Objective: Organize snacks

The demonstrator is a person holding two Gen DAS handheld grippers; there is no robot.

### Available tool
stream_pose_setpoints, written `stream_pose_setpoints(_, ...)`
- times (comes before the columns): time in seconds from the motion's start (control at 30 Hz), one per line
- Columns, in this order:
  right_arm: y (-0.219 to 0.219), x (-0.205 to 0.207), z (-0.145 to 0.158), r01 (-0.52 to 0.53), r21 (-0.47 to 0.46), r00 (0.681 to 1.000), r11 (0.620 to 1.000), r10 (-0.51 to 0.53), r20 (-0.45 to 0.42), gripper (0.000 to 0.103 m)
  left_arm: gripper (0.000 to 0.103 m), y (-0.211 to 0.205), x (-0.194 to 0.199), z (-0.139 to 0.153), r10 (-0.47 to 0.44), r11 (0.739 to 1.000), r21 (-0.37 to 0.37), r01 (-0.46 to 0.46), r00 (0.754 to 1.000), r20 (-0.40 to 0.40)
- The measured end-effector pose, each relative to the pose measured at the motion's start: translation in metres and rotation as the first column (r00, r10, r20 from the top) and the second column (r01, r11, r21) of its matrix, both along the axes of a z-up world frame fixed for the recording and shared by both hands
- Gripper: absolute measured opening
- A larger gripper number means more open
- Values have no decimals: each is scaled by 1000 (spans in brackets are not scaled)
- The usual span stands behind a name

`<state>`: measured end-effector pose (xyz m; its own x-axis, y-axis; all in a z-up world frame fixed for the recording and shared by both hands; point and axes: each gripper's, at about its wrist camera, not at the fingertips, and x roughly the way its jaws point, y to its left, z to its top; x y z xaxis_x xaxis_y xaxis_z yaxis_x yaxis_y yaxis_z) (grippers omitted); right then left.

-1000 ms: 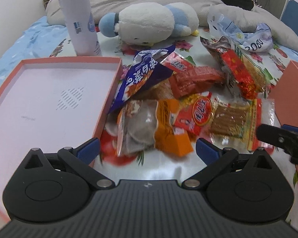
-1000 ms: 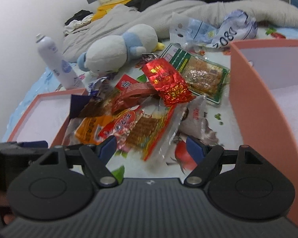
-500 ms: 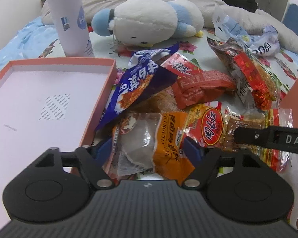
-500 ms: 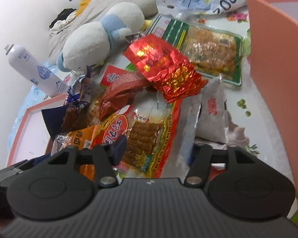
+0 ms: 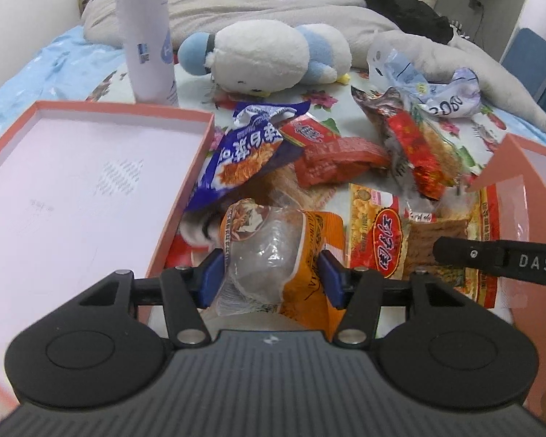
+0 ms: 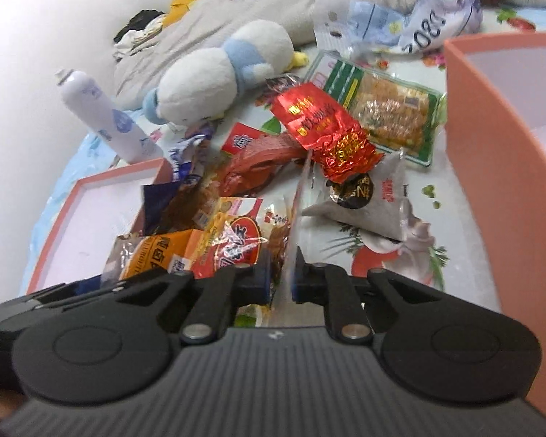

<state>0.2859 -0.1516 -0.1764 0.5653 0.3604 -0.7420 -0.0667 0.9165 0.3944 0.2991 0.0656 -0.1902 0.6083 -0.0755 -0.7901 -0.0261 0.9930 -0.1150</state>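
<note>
- The left gripper (image 5: pixel 271 276) is closing its jaws around the orange snack pouch (image 5: pixel 273 251), beside the left tray (image 5: pixel 185 196): light, crinkly, squashing easily.
- The right gripper (image 6: pixel 282 284) is closing, pinching the red-and-yellow packet (image 6: pixel 236 244) by its thin, slippery edge film, near the right tray (image 6: pixel 491 153).

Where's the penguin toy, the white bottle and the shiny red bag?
Penguin toy (image 5: pixel 262 60), left wrist view, on its white belly.
White bottle (image 5: pixel 147 32), left wrist view, mid-body.
Shiny red bag (image 6: pixel 324 129), right wrist view, middle of the foil.
</note>
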Motion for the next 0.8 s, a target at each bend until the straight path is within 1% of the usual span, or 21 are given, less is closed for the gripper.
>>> stream_pose_setpoints(0.07,-1,-14,10,-3,-28,1000,1000,4,19,12,61,-4,-14,8,4,1000,1,-4,1000,-1)
stream_pose_setpoints(0.13,-4,-29,18,-3,-43,1000,999,3,18,9,61,-7,-29,17,11,1000,0,-11,1000,7)
stream_pose_setpoints(0.27,-14,-62,33,14,-68,1000,998,-12,28,9,61,-12,-62,34,18,999,-27,-18,1000,17)
stream_pose_setpoints(0.43,-24,-105,52,35,-94,998,995,-29,57,9,61,-19,-103,53,20,999,-36,-19,999,25)
stream_pose_setpoints(0.6,-30,-149,68,37,-104,996,994,-29,83,9,61,-25,-142,71,14,999,-41,-12,999,39)
stream_pose_setpoints(0.8,-36,-185,82,52,-108,993,993,-40,112,9,61,-39,-178,87,-10,999,-50,13,999,44)
